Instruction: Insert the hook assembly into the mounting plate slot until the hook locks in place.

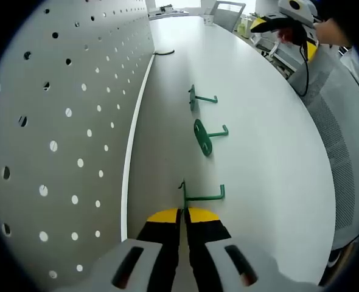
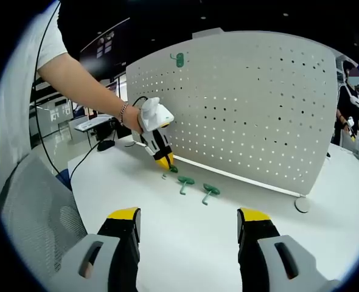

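Left gripper (image 1: 184, 214) clenched on green metal hook (image 1: 201, 194) lying on white bench (image 1: 258, 121), beside perforated grey pegboard (image 1: 64, 109) at nine o'clock. Right gripper (image 2: 188, 220) released, hovering above bench.

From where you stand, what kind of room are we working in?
Probably an open office or lab: a long white table with an upright pegboard standing on it, a mesh office chair beside it, and more desks behind.
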`<action>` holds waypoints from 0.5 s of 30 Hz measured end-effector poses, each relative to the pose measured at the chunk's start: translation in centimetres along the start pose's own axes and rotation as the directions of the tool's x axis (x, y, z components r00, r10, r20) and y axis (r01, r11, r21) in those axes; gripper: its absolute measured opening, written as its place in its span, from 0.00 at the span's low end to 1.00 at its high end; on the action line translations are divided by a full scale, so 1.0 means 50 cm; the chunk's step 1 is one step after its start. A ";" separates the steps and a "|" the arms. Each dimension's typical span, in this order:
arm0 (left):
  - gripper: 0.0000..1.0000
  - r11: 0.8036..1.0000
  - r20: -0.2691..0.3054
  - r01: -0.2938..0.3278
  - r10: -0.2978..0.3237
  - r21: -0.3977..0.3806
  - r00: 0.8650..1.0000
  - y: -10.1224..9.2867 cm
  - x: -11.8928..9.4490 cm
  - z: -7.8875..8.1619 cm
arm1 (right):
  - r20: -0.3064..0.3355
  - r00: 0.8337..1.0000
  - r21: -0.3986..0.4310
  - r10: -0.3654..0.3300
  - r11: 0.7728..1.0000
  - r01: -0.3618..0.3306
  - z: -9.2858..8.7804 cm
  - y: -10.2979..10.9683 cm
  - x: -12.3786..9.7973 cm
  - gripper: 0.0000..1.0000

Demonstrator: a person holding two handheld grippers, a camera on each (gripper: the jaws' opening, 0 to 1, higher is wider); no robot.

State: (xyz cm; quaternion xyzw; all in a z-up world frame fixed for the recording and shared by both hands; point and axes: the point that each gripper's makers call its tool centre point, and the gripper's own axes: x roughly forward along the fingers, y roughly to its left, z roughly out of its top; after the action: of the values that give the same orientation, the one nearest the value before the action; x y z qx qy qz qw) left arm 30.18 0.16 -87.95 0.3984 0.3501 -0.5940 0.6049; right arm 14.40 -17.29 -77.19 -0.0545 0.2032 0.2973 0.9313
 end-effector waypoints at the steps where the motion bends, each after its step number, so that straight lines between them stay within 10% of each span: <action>1: 0.04 1.000 -0.001 -0.003 0.003 0.009 1.000 0.000 0.000 0.000 | 0.000 1.000 0.000 0.000 1.000 0.000 0.000 0.000 0.000 0.62; 15: 0.03 0.995 0.129 -0.089 0.094 -0.044 0.987 0.013 -0.021 0.012 | 0.007 1.000 0.007 -0.009 1.000 0.008 0.004 -0.007 -0.001 0.62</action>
State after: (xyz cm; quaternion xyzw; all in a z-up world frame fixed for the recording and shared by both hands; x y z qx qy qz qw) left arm 30.77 0.05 -86.70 0.3625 0.3024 -0.5836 0.6607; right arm 14.63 -17.55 -77.02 -0.0509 0.2006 0.2928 0.9335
